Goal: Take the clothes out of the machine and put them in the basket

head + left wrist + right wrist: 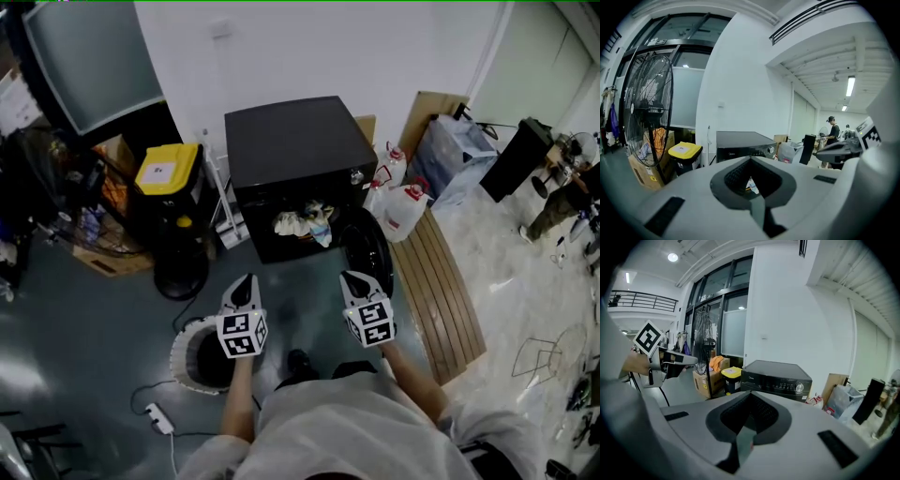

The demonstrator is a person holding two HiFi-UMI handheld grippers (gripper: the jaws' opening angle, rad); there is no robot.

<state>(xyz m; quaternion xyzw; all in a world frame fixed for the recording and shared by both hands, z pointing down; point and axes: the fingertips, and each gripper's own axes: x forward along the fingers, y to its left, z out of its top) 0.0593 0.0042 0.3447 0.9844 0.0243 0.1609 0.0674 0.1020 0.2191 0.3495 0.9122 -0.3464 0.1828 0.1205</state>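
Shoulders (337,427) fill the bottom edge, over a glossy grey floor (75,328). Bin (167,169) and fan (180,277) stand at the left. Basket (187,352) sits beneath the left gripper (247,279), whose jaws are clenched and empty. Clothes (305,223) lie in the machine (291,141) mouth. Right gripper (352,277), also clenched and empty, is near the open door (367,246). Jugs (403,211) and slats (445,291) crowd the right.

Right gripper (749,393) jaws seen closed, empty, lower centre; black machine (777,377) noted mid-frame, yellow-lidded bin (731,374) at its left.
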